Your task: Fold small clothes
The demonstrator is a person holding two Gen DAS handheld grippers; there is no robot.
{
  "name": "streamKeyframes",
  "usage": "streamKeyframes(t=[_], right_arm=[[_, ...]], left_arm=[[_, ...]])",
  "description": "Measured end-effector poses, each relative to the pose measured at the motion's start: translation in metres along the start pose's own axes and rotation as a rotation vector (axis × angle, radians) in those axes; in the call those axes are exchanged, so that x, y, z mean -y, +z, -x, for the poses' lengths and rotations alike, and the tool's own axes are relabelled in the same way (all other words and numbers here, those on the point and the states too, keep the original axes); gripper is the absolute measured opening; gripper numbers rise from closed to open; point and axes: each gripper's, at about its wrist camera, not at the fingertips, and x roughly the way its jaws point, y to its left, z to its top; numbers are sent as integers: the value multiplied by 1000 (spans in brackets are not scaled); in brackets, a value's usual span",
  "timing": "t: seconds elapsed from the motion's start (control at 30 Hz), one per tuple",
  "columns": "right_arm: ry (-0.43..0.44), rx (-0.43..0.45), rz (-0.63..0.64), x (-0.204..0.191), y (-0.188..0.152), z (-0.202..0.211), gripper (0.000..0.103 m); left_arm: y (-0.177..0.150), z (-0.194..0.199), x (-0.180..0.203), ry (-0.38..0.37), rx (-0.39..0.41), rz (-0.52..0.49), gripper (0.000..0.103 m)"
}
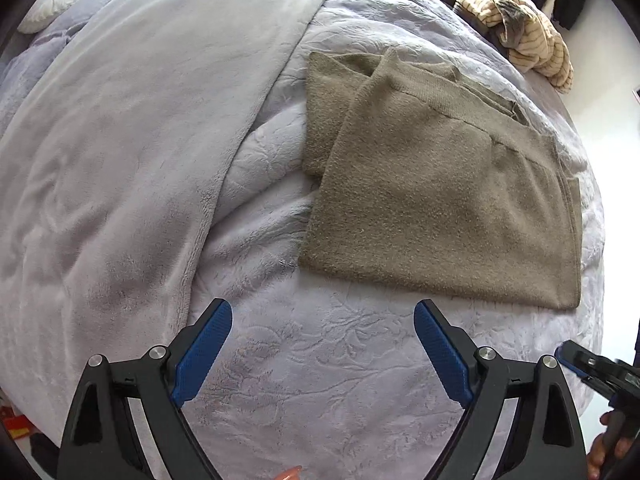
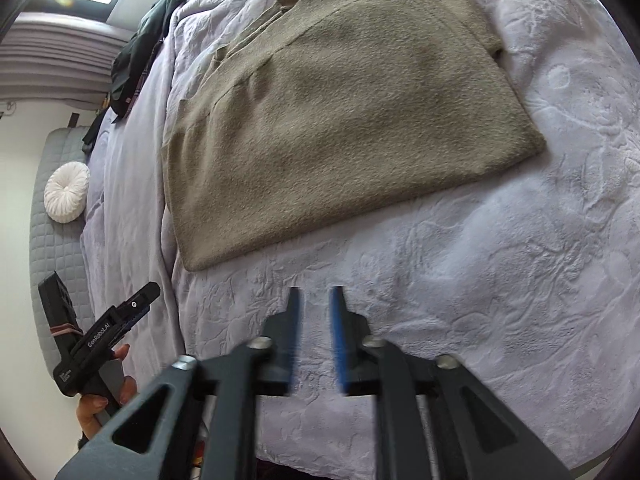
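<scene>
A folded olive-brown knit sweater (image 1: 440, 192) lies flat on the lilac embossed bedspread (image 1: 320, 360), a sleeve folded across its top. My left gripper (image 1: 323, 320) hovers just short of the sweater's near edge, its blue-padded jaws wide open with only bedspread between them. In the right wrist view the same sweater (image 2: 340, 112) fills the upper middle. My right gripper (image 2: 316, 300) is below its near edge, jaws parted by a narrow gap and blurred, with nothing between them. The left gripper (image 2: 136, 304) shows at the lower left, held by a hand (image 2: 96, 404).
A smooth lilac blanket (image 1: 120, 160) covers the bed's left half. A heap of striped and dark clothes (image 1: 516, 28) lies at the far right corner. A round white cushion (image 2: 66, 192) rests on a grey quilted pad (image 2: 56, 240). Dark garments (image 2: 136, 52) lie along the far edge.
</scene>
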Motion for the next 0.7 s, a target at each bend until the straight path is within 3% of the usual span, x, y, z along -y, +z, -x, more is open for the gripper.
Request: streamKeyframes(t=[0.03,0.07,0.17,0.23,0.4,0.57,0.7], right_arm=[[13,11,15,-4,-1,1,99],[31,30,36,-10,-3,4,103],[26,21,76,-23,-5,2,103],[23,8,88,-28,-5,-2,103],[37,-8,69,-30,-5,-7,103],[95,-13,51,-34,-6,-12,103],[152,-52,-7,-33,-5,-24,103]], left_arm=[[0,0,-1,-3,-3,5,93],[0,0,-3,-7,-8,8,93],[-1,-1,-6,-1,-13,11,94],[0,-3,-6,13,-19,7,102],[3,-1,-8,35,-9,-10,102],[7,-10,-14,12,-49,-9,102],[7,-14,-18,-59,-77,-7,102]])
